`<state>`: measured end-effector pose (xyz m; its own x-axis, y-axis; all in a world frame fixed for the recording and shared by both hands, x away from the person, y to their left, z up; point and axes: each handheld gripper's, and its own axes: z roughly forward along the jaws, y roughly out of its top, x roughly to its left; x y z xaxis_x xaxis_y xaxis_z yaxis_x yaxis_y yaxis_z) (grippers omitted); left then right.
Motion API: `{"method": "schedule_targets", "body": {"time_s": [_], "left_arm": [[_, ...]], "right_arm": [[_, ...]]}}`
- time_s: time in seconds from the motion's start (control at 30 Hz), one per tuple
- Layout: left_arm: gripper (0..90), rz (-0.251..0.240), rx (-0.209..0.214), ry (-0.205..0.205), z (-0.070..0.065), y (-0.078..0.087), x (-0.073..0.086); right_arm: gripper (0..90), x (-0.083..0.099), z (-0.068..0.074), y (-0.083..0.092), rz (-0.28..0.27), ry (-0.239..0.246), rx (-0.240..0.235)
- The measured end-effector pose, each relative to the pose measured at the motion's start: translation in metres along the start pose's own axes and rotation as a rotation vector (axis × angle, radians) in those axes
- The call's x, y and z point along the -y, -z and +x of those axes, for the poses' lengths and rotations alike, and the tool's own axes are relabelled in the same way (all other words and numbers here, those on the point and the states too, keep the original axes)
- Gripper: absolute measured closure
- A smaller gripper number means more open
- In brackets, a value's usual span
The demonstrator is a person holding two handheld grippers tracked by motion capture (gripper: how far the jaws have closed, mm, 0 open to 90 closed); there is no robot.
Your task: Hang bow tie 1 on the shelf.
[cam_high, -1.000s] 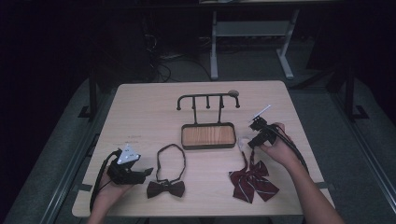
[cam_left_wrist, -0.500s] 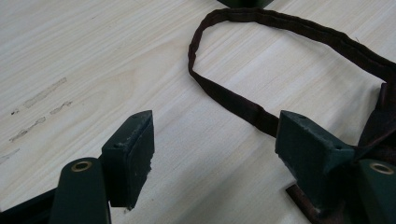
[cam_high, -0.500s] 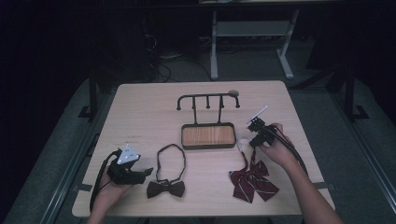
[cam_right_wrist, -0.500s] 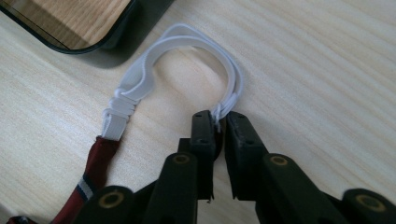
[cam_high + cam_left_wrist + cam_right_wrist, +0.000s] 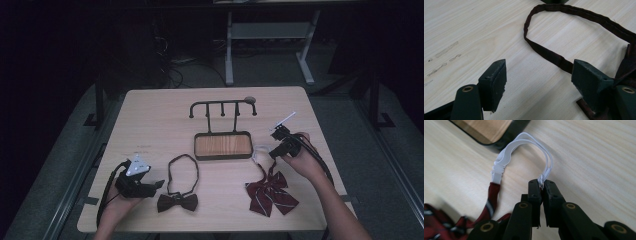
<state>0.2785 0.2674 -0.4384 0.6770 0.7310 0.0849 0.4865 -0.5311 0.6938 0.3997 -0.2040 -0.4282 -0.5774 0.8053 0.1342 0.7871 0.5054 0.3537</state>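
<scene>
Pale wood grain runs across the table (image 5: 150, 120) where we work, dark floor and desk legs behind it. Our right gripper (image 5: 541, 185) has just been closing, and its jaws now stand pinched together on the white elastic neck loop (image 5: 524, 142) of the red striped bow tie (image 5: 271, 192), the band caught right at the tips. The tie's bow lies near the front edge, toward the right corner, while its loop arches up from the surface beside the right end of the wooden-bottomed tray (image 5: 222, 145) of the hook stand (image 5: 222, 106) at mid-table. We judge the step in hand to be lifting that loop toward a hook, so the grip wants to stay deep enough that the thin elastic cannot slip out, and the rise should be slow, letting the bow trail and hang free instead of snagging the tray's rim. Seen close, the tie is dark red with pale stripes, its fabric tab joined to the band by a white plastic clasp (image 5: 497, 173). Our left gripper (image 5: 536, 82) rests near the front left corner with jaws wide apart and nothing between them, beside the dark brown bow tie (image 5: 177, 201), whose strap (image 5: 574, 15) curls across the wood.
</scene>
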Motion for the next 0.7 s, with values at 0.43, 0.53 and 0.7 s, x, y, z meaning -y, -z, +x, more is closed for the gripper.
{"method": "schedule_targets", "body": {"time_s": [0.43, 0.53, 0.7], "left_arm": [[28.7, 0.006, 0.001, -0.005, 0.0, 0.0, 0.0], [28.8, 0.006, 0.002, -0.004, -0.001, -0.001, 0.0], [28.7, 0.006, 0.004, -0.005, -0.001, -0.001, 0.0]], "right_arm": [[83.9, 0.008, 0.003, 0.034, -0.075, 0.022, -0.113], [84.0, 0.009, 0.005, 0.042, -0.092, 0.028, -0.137], [84.0, 0.007, 0.009, 0.057, -0.108, 0.048, -0.151]]}}
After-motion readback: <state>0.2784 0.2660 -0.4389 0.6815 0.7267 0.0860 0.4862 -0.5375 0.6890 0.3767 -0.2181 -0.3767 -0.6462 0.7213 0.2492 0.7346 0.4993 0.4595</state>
